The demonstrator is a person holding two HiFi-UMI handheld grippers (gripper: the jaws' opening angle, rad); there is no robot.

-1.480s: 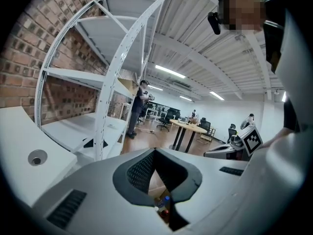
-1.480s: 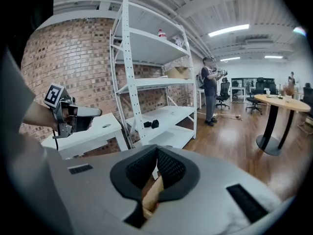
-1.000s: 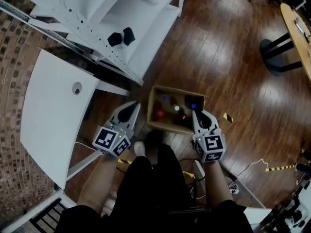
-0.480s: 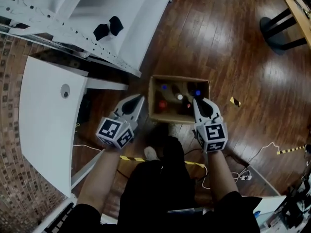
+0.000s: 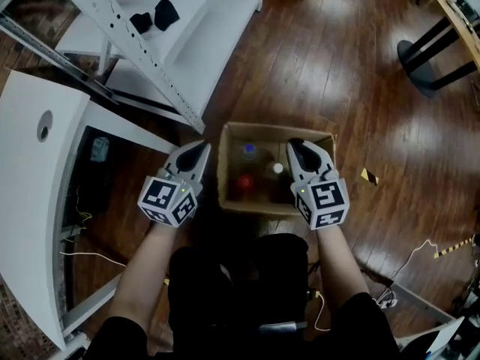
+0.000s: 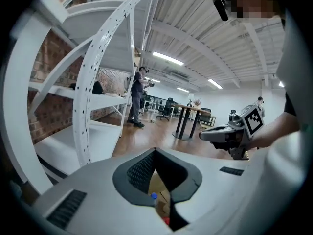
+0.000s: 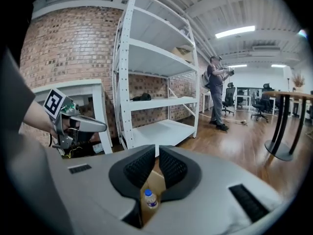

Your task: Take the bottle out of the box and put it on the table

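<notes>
An open cardboard box [image 5: 225,172] stands on the wooden floor in front of the person's legs. Inside it stand bottles with a blue cap [image 5: 249,150], a white cap [image 5: 278,169] and a red cap [image 5: 244,182]. My left gripper [image 5: 201,148] is shut and hangs just left of the box. My right gripper [image 5: 295,145], also shut and holding nothing, hovers over the box's right part. Below its jaws, the right gripper view [image 7: 157,149] shows a blue-capped bottle [image 7: 150,199] against the box wall [image 7: 156,179]. Box and blue cap [image 6: 154,196] show under the left gripper [image 6: 155,152].
A white table [image 5: 30,201] stands at the left, with cables under it. White shelving [image 5: 202,43] carrying black objects [image 5: 154,13] stands behind the box. A black desk foot [image 5: 420,58] is at the far right, yellow-black tape [image 5: 369,176] near the box. A person [image 7: 215,92] stands far off.
Both grippers have sunk toward the box. The right one now sits over the box's right part. The box looks nearer and larger in the head view.
</notes>
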